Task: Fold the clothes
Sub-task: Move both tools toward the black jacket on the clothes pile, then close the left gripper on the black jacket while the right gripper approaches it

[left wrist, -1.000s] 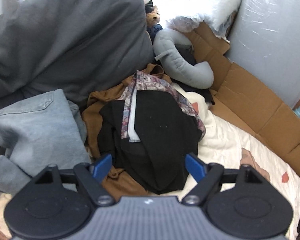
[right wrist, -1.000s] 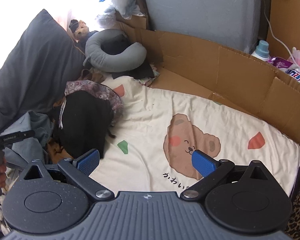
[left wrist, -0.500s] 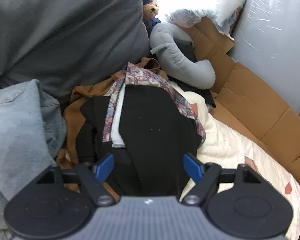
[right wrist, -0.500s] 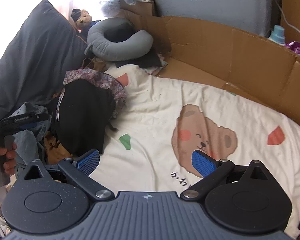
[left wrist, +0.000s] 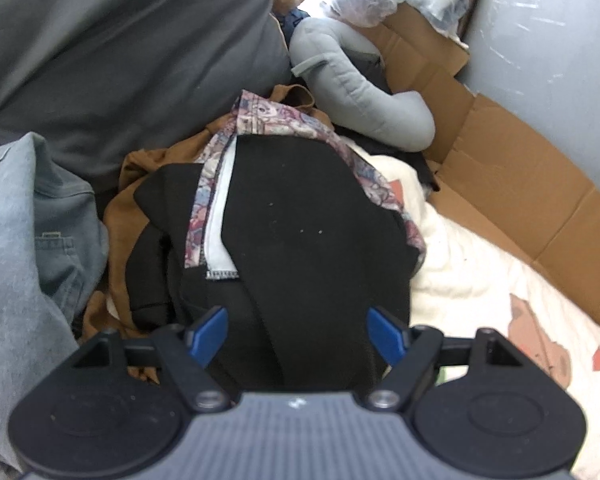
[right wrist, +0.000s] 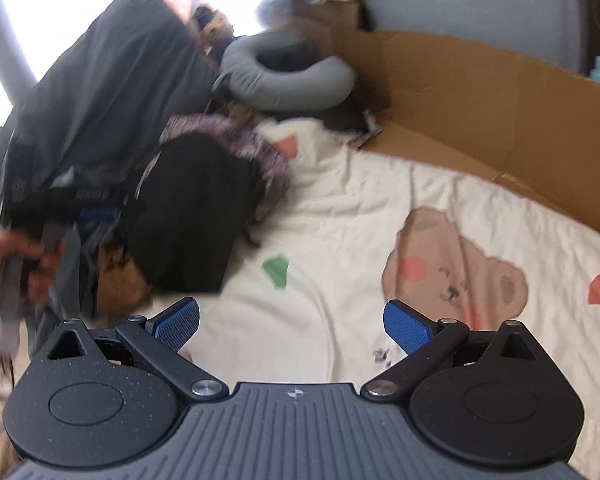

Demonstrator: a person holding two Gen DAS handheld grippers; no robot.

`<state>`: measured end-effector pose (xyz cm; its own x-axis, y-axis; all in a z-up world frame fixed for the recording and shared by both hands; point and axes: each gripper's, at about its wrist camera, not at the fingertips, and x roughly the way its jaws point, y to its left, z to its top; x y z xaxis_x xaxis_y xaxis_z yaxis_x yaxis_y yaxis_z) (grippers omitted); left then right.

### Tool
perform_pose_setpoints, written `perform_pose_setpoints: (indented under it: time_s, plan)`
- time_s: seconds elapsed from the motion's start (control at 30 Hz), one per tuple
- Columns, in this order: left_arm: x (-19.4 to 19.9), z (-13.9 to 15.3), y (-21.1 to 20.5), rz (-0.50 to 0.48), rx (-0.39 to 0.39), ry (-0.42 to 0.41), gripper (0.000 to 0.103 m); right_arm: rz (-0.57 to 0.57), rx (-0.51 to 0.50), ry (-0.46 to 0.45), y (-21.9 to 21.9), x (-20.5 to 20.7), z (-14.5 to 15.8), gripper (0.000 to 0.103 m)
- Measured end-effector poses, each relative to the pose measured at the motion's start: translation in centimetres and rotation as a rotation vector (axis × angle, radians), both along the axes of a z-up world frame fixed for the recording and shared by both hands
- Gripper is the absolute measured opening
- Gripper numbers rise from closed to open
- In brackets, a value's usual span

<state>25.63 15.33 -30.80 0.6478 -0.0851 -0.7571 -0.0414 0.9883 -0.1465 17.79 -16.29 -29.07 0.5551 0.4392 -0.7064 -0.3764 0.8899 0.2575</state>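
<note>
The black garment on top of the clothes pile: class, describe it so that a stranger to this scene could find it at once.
Start at the big grey pillow at the back, then drop to the clothes pile at its foot, beside the cream bear blanket. The black garment lies on top, above a brown garment and a floral one. It alone is plain black, with a white strip showing by its edge.

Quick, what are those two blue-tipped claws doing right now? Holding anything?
Left gripper: open, empty, over the black garment.
Right gripper: open, empty, over the blanket.
</note>
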Motion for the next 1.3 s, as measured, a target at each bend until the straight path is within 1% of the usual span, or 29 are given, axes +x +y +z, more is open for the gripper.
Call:
perform_pose_setpoints:
  time_s: [0.1, 0.17, 0.2, 0.27, 0.37, 0.4, 0.5, 0.57, 0.67, 0.73, 0.77, 0.8, 0.83, 0.9, 0.97, 1.13, 1.3]
  plan:
    - [0.3, -0.6, 0.2, -0.019, 0.013, -0.001, 0.079, 0.032, -0.012, 0.016, -0.2, -1.1, -2.2, 0.101]
    - [0.7, -1.1, 0.4, -0.036, -0.001, 0.007, 0.078, 0.039, -0.009, 0.047, -0.4, -1.4, -3.8, 0.101]
    - [0.9, -1.2, 0.4, -0.046, -0.006, 0.007, 0.078, 0.023, -0.007, 0.055, -0.6, -1.5, -4.3, 0.101]
    - [1.4, -1.6, 0.3, -0.059, 0.012, -0.003, 0.078, -0.014, 0.004, 0.068, -1.0, -1.5, -5.2, 0.101]
    - [2.2, -2.3, 0.2, -0.063, 0.027, -0.018, 0.078, -0.075, 0.039, 0.073, -1.9, -1.1, -5.5, 0.101]
    - [2.4, -2.7, 0.2, -0.072, 0.029, -0.019, 0.078, -0.09, 0.046, 0.07, -2.2, -1.0, -5.5, 0.099]
    - [2.9, -3.6, 0.3, -0.072, 0.004, -0.014, 0.071, -0.106, 0.058, 0.068, -2.7, -0.5, -5.3, 0.095]
    - [3.0, -3.7, 0.6, -0.051, -0.016, -0.029, 0.069, -0.106, 0.056, 0.064, -2.8, -0.2, -5.1, 0.094]
    - [3.0, -3.3, 0.9, -0.025, -0.012, -0.054, 0.058, -0.106, 0.055, 0.064, -2.7, -0.1, -5.3, 0.094]
    - [3.1, -2.9, 1.0, -0.02, -0.017, -0.061, 0.045, -0.111, 0.061, 0.074, -2.8, -0.1, -5.4, 0.094]
    - [3.1, -2.7, 1.0, -0.016, -0.021, -0.066, 0.041, -0.112, 0.062, 0.077, -2.8, -0.1, -5.5, 0.094]
    - [3.0, -2.6, 1.0, -0.012, -0.024, -0.071, 0.032, -0.112, 0.061, 0.076, -2.9, -0.2, -5.5, 0.094]
    - [2.8, -2.4, 0.9, -0.008, -0.027, -0.075, 0.02, -0.112, 0.062, 0.075, -2.9, -0.2, -5.5, 0.094]
    - [2.5, -2.1, 0.9, -0.003, -0.038, -0.084, 0.007, -0.112, 0.064, 0.074, -3.0, -0.2, -5.5, 0.094]
    - [1.9, -1.5, 0.6, -0.012, -0.06, -0.094, 0.005, -0.113, 0.068, 0.073, -3.1, -0.1, -5.4, 0.094]
    - [0.1, -0.3, -1.0, -0.063, -0.073, -0.12, 0.003, -0.119, 0.08, 0.066, -3.4, 0.2, -5.1, 0.094]
    - [-1.2, 0.3, -2.6, -0.127, -0.13, -0.114, 0.002, -0.125, 0.1, 0.066, -3.7, 0.4, -4.9, 0.094]
